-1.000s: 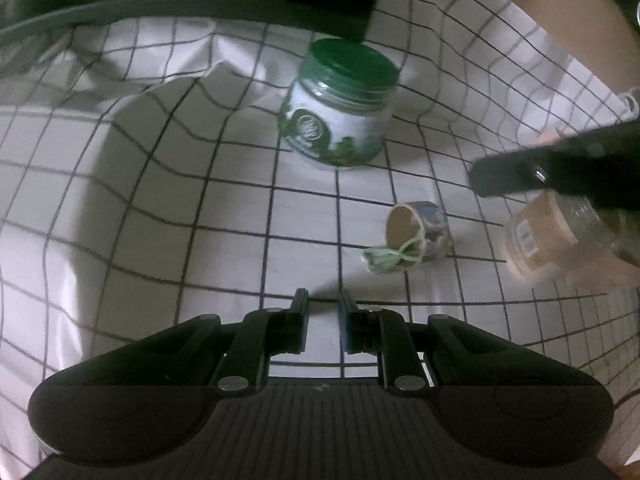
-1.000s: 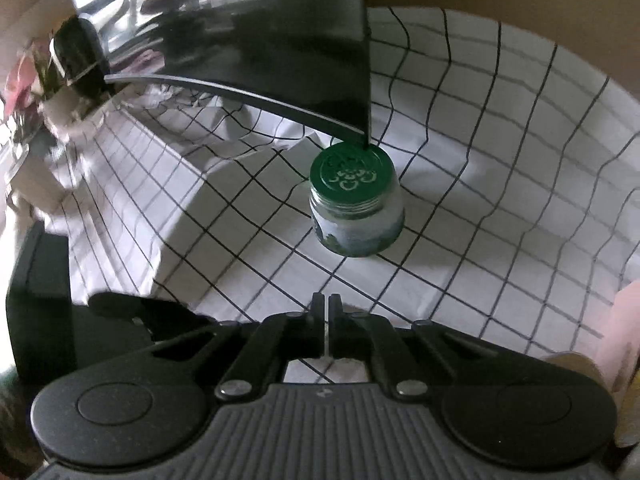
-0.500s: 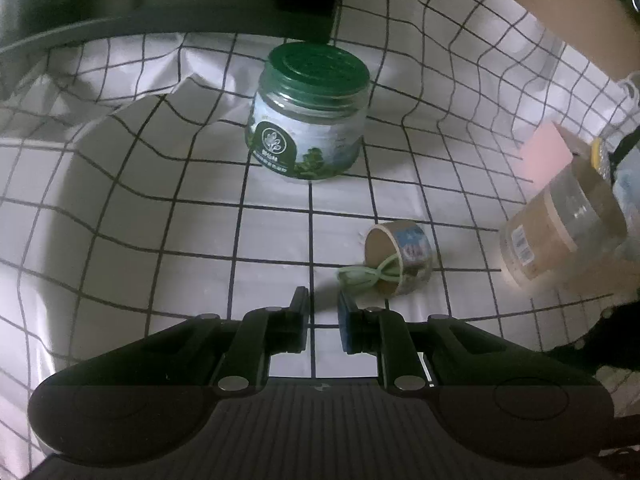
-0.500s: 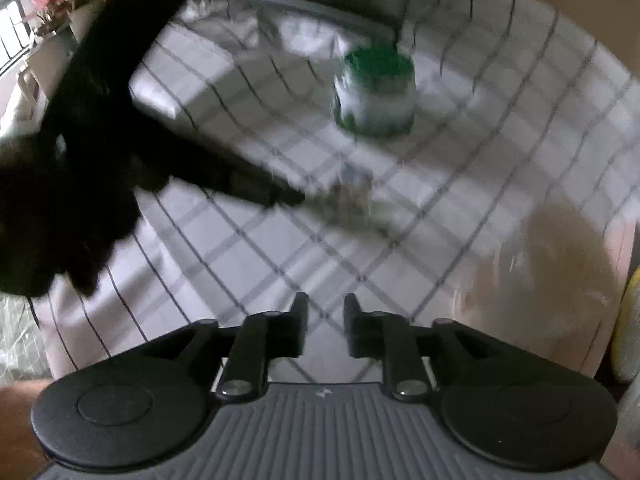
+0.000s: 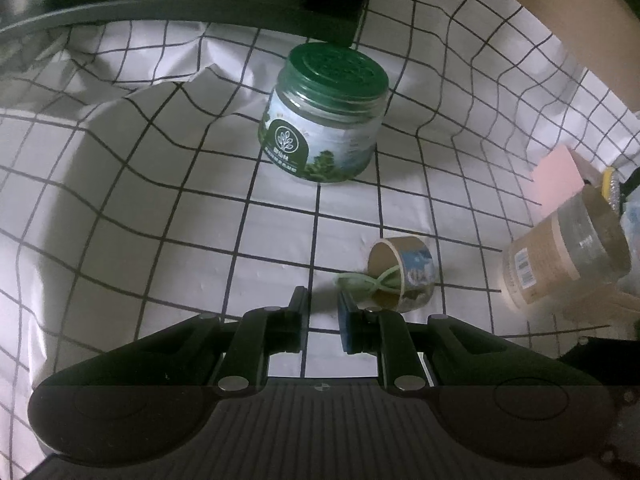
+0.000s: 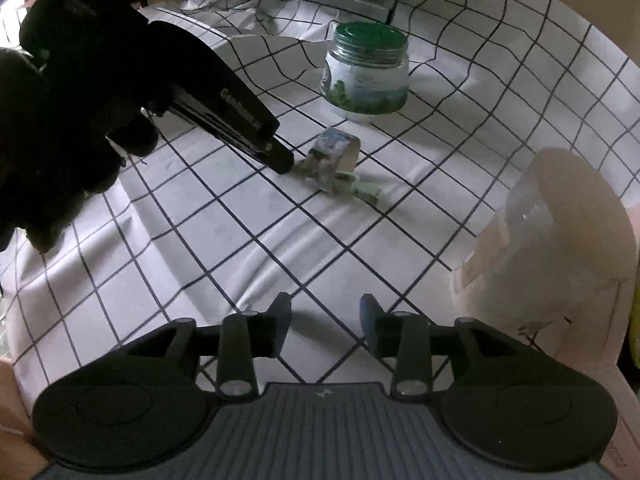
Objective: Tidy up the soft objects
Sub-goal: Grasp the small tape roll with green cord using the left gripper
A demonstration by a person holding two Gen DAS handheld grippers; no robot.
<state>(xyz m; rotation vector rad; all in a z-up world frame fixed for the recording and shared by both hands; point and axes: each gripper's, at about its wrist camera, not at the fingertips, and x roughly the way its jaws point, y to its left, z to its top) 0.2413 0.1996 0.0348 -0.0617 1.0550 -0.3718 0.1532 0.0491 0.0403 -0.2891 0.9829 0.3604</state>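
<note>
Left gripper (image 5: 323, 307): its fingers (image 5: 299, 304) stand a narrow gap apart with only the cloth showing between them, so it is released and grasps nothing; it tilts down at the small roll, seemingly poised to pick it up. In the right wrist view its tip lies just beside the roll.
Right gripper (image 6: 325, 314): its fingers (image 6: 370, 320) have just been opening and stand apart over bare cloth, nothing between them; it looks readied for a grasp of its own.
Small roll (image 5: 402, 272): the likely thing to tidy, lying on its side near the middle of the desk, between the two grippers. It is a short cardboard ring with a blue printed band outside and a plain brown core.
Green string (image 5: 370, 282): a thin, limp loop threaded through the roll, trailing onto the cloth toward the left gripper.
Jar (image 5: 326, 120): upright behind the roll toward the far edge, clear and hard-looking, with a ribbed dark green screw lid and a glossy green and white label.
Paper cup (image 5: 560, 254): toppled at the right edge of the desk, brown card with a clear part; blurred.
Pink block (image 5: 558, 174): flat and matte, behind the cup; possibly soft, but that cannot be told.
Cloth (image 5: 160, 220): white with a black grid, covering the desk, rumpled into folds near the far edge.
</note>
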